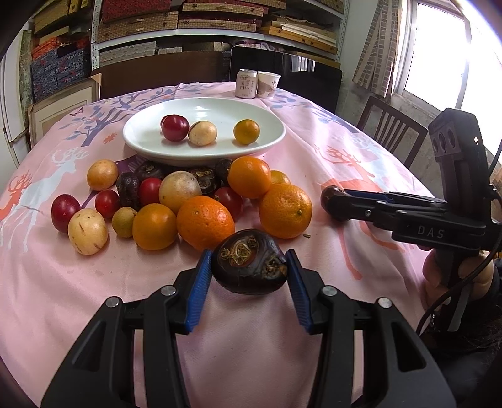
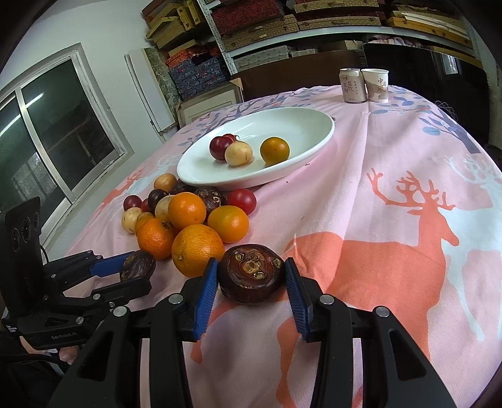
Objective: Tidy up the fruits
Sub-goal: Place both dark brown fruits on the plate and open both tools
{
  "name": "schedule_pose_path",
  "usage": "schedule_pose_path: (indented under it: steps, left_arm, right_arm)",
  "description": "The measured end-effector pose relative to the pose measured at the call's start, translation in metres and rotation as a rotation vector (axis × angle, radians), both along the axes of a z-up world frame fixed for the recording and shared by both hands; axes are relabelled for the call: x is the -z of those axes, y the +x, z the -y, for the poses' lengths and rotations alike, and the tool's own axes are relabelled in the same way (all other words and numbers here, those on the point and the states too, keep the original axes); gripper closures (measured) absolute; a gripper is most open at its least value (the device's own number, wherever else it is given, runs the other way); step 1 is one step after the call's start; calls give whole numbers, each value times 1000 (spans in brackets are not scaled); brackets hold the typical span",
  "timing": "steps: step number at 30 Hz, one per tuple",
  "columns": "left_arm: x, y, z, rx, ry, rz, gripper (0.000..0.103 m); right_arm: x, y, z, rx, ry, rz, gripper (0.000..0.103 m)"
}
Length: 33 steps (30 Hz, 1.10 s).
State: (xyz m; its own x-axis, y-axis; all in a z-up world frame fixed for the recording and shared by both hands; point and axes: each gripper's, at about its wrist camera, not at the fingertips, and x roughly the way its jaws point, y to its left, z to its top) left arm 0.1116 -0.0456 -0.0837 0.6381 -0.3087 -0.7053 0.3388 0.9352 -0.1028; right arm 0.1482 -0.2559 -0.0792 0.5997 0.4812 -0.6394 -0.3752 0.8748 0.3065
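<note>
Shelves stacked with woven boxes [image 1: 219, 15] rise behind a table draped in a pink deer-print cloth [image 1: 329, 150]. On that cloth a white plate [image 1: 141, 138] carries a red plum [image 1: 175, 127], a pale fruit and a small orange. Just in front of the plate, loose oranges [image 1: 204, 222], plums, pale fruits and dark water chestnuts crowd together in a pile. Nearest the cameras, the left gripper [image 1: 249, 271] is clenched on a dark water chestnut [image 1: 249, 266], blue pads pressing both its sides. Off to the pile's right, the right gripper [image 2: 251, 277] likewise clamps a second water chestnut [image 2: 251, 274] between its pads, above the cloth.
</note>
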Motion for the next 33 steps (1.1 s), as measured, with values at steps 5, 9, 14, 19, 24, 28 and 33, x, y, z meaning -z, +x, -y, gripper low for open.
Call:
schedule_pose_path:
  steps: [5, 9, 14, 19, 24, 28, 33]
  left_arm:
    - [-18, -3, -10, -19, -7, 47, 57]
    - [-38, 0, -23, -46, -9, 98, 57]
    - [-61, 14, -33, -56, -11, 136, 57]
    - [-84, 46, -37, -55, 12, 171, 57]
    - [-93, 114, -27, -32, -13, 141, 57]
    - [-87, 176, -17, -45, -42, 88, 57]
    - [-66, 230, -4, -71, -41, 12, 57]
  right_arm:
    - [-7, -1, 2, 26, -23, 5, 60]
    - [-28, -3, 7, 36, -36, 54, 60]
    - [-57, 2, 9, 38, -49, 118, 60]
    - [-83, 18, 11, 76, -59, 176, 60]
    - [-94, 59, 10, 190, -51, 211, 60]
    - [-87, 109, 1, 241, -40, 182, 60]
    - [-66, 154, -18, 233, -110, 145, 60]
